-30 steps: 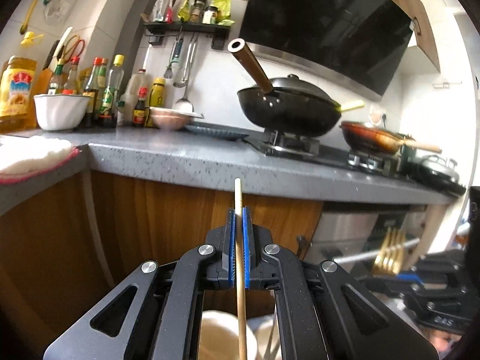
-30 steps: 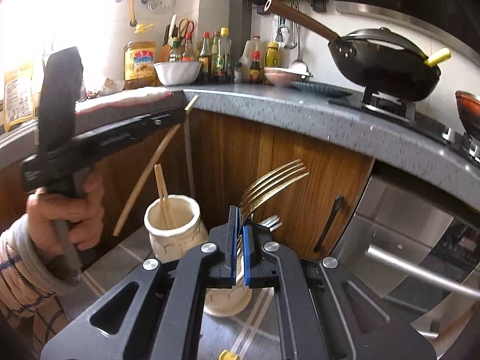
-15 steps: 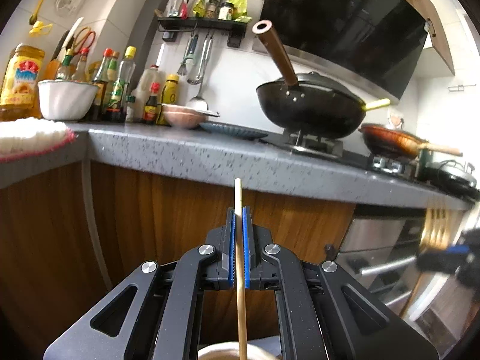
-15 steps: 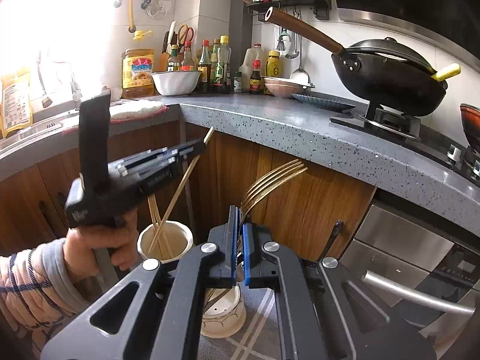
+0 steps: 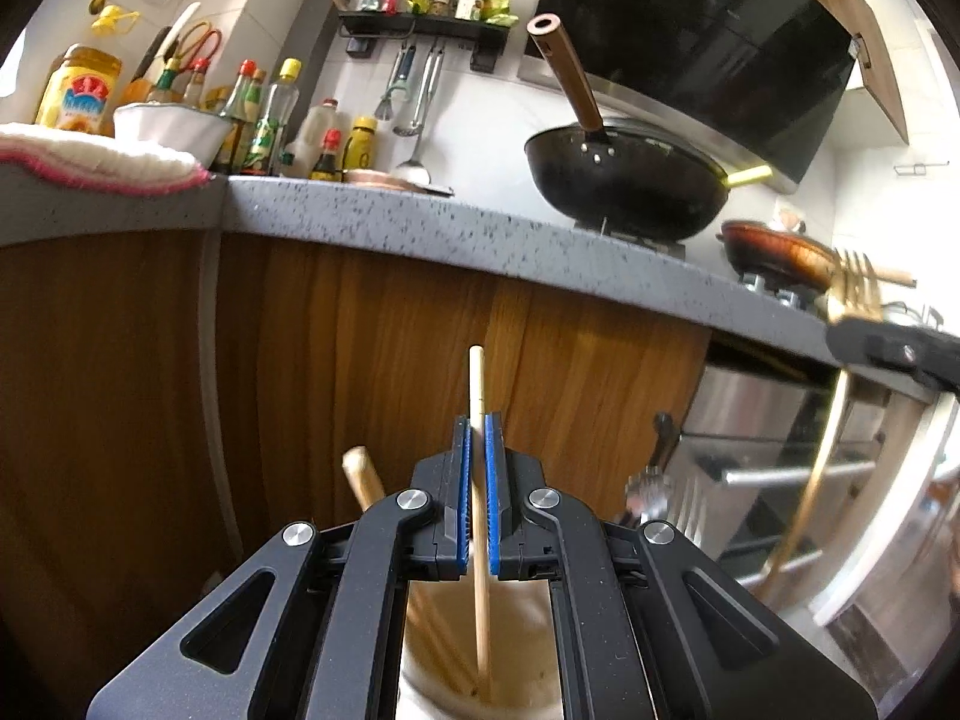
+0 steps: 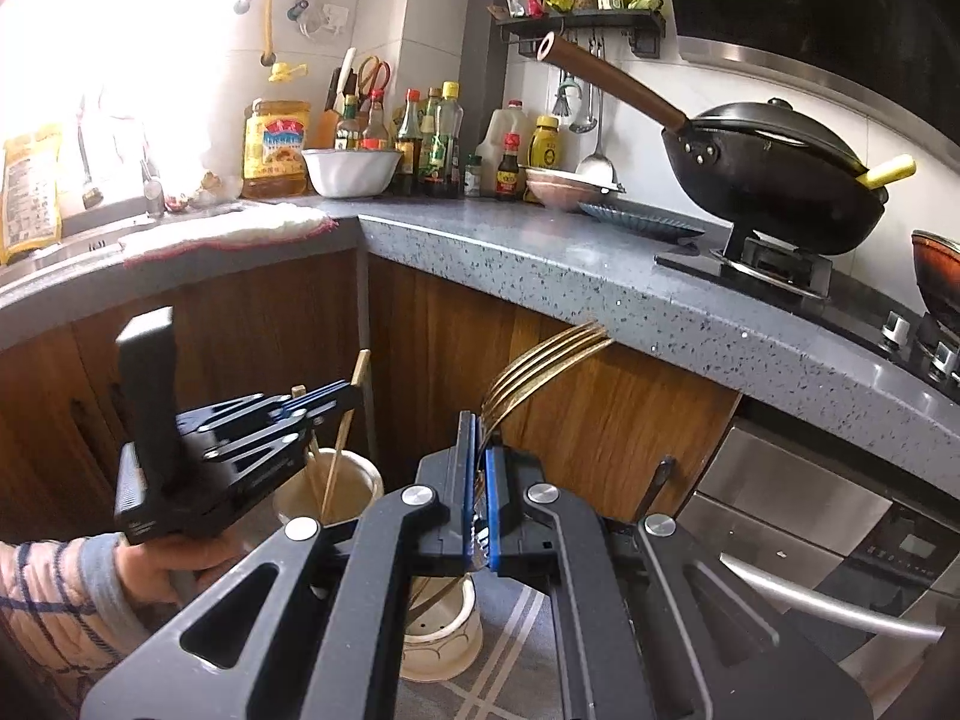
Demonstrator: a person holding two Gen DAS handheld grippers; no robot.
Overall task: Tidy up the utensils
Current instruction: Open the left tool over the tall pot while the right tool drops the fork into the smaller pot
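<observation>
The left hand-held gripper (image 5: 477, 498) is pressed together on a single wooden chopstick (image 5: 477, 516), held nearly upright with its lower end down inside the cream utensil holder (image 5: 528, 660), beside another chopstick (image 5: 363, 480) leaning there. The right hand-held gripper (image 6: 478, 504) is pinched on the handle of a gold fork (image 6: 540, 369), tines curving up and right, above a second cream holder (image 6: 444, 636). Only the right wrist view shows the person's left hand (image 6: 162, 564) and the first holder's rim (image 6: 330, 489) standing on the striped cloth (image 6: 510, 660); only the left view shows the fork's long handle (image 5: 810, 504) hanging below the right gripper.
</observation>
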